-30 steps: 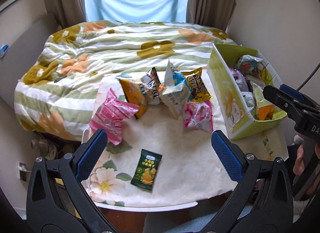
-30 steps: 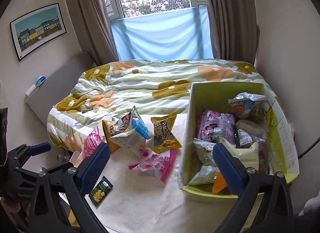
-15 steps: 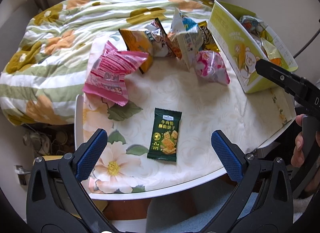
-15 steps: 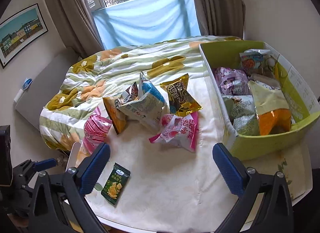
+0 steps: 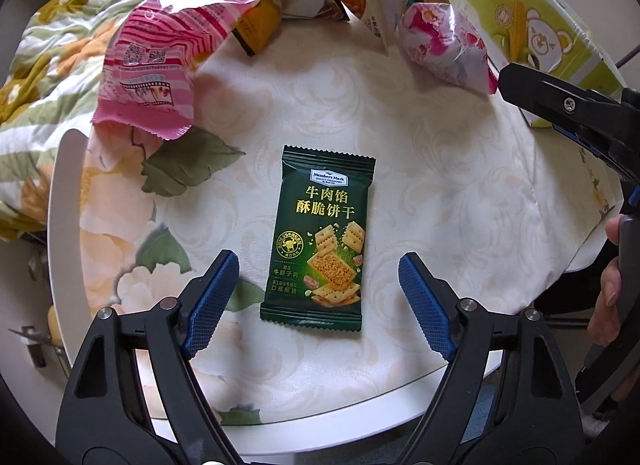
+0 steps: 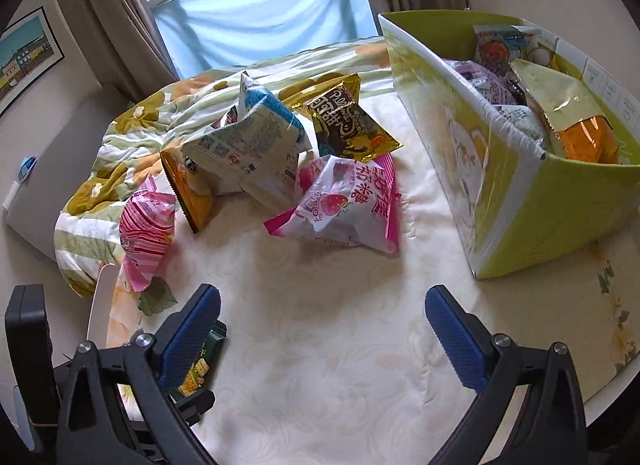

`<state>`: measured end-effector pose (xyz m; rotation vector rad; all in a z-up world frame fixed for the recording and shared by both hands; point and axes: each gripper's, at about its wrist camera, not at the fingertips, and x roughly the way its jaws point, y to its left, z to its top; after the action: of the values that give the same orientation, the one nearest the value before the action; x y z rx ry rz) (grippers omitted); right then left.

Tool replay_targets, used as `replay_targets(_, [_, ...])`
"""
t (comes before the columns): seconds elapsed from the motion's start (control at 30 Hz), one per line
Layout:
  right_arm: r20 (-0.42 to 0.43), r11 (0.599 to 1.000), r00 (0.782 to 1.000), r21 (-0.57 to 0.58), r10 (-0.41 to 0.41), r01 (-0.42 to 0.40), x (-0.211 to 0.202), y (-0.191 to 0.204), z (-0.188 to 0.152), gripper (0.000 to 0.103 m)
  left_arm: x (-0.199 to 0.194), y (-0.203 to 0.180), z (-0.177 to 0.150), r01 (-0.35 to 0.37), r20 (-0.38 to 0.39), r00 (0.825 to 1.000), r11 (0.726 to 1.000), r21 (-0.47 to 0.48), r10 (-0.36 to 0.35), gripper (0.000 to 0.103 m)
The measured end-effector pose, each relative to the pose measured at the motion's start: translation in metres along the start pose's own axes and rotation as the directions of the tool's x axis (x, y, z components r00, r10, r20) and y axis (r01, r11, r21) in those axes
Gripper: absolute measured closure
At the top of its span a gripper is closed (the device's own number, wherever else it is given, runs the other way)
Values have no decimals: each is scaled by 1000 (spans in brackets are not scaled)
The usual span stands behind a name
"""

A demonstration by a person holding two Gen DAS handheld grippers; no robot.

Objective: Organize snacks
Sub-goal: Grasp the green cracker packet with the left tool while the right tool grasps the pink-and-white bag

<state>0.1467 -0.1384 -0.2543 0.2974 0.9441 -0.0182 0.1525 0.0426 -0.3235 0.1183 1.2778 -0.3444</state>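
A small dark green cracker packet [image 5: 322, 239] lies flat on the round table. My left gripper [image 5: 318, 303] is open just above it, one finger on each side of its near end. My right gripper [image 6: 322, 341] is open and empty over the table's middle; the green packet [image 6: 200, 365] peeks out behind its left finger. A pile of snack bags lies at the far side: a pink striped bag [image 5: 160, 61], an orange bag [image 5: 248, 9], a white and blue bag [image 6: 252, 145], a gold bag [image 6: 344, 121] and a pink strawberry bag [image 6: 344, 201]. A green box [image 6: 516, 193] at the right holds several bags.
The table has a cream floral cloth [image 5: 420, 169] and a white rim [image 5: 56, 201]. A bed with a flowered quilt [image 6: 132, 137] stands right behind the table. The right gripper's finger [image 5: 560, 105] juts in from the right of the left wrist view.
My left gripper has dropped down and forward onto the green packet, which now lies between its fingers. My right gripper has lowered toward the table and moved left, away from the box.
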Motion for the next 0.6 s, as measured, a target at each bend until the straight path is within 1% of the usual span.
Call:
replay_targets(0.03, [-1,1000,1000,-1,-1,1,3,0,0,1,3,-1,0,-6,-6,1000,1000,3,6,29])
replay_targets(0.07, [-4,1000,1000,-3,-5,5,5,0,-1,1,3,-4,1,-18,6,1000,1000,15,18,31])
replay_targets(0.1, [-6,1000,1000,-4,-9,9,7,-1,0,1,4,-6,1,-24,5,1000,999,25,24,35])
replay_targets(0.13, [-6,1000,1000,-3,-10,10,10,0,0,1,5,-9,2,-40,6,999,999,36,40,36])
replay_targets(0.2, [-6,1000,1000,1,-14,14,14,0,3,1,7,-14,2,-76,11,997,995,62,75,45])
replay_targets(0.23, [-2,1000,1000,2,-16,16,16,0,4,1,6,-16,3,-83,16,997,994,69,82,47])
replay_targets(0.3, [9,1000,1000,1,-24,24,22,1,8,1,5,-18,7,-84,18,996,994,67,83,55])
replay_targets(0.37, [21,999,999,4,-32,32,28,2,13,1,4,-17,9,-85,22,996,994,64,84,59])
replay_targets(0.53, [47,998,998,24,-52,51,40,2,28,2,5,-16,18,-89,24,996,994,57,88,60])
replay_targets(0.6, [50,998,997,32,-56,54,46,1,35,5,4,-15,18,-90,22,996,995,52,89,60])
